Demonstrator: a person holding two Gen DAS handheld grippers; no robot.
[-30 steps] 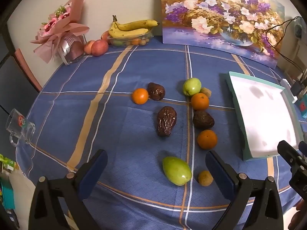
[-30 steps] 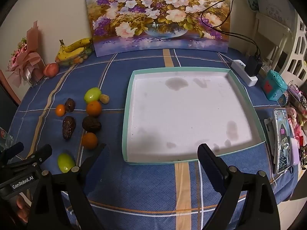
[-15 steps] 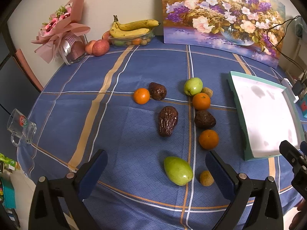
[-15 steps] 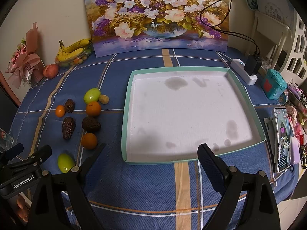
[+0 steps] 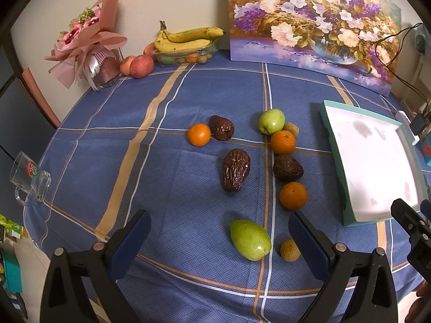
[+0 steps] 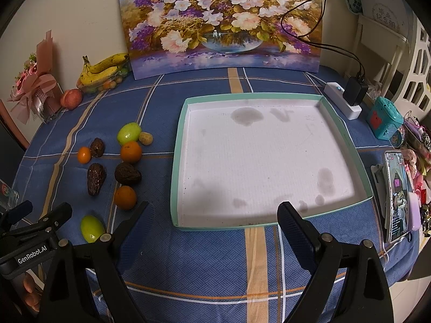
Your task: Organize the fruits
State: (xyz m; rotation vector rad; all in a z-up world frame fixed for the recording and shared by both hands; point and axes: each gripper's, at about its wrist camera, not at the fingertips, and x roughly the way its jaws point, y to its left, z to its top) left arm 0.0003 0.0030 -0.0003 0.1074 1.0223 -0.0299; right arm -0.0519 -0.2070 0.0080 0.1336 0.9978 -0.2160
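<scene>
Loose fruit lies on the blue checked tablecloth: a green mango [image 5: 250, 239] nearest my left gripper, a small tan fruit [image 5: 290, 250], three oranges [image 5: 293, 196], dark wrinkled fruits [image 5: 236, 169] and a green apple [image 5: 271, 121]. The same cluster shows left in the right wrist view, with an orange [image 6: 125, 197] near the front. A white tray with a teal rim [image 6: 175, 177] lies empty in front of my right gripper [image 6: 214, 219], which is open above the cloth. My left gripper [image 5: 216, 231] is open and empty, just short of the mango.
Bananas on a fruit box [image 5: 186, 45], apples [image 5: 141, 66] and a pink bouquet [image 5: 86, 43] stand at the back wall beside a flower painting [image 6: 221, 21]. A glass mug [image 5: 29, 180] sits at the left edge. A phone [image 6: 396, 193], power strip [image 6: 342, 99] and cables are right.
Both grippers have shifted only slightly; the left view has crept a little nearer the fruit. Nothing was picked up or moved.
</scene>
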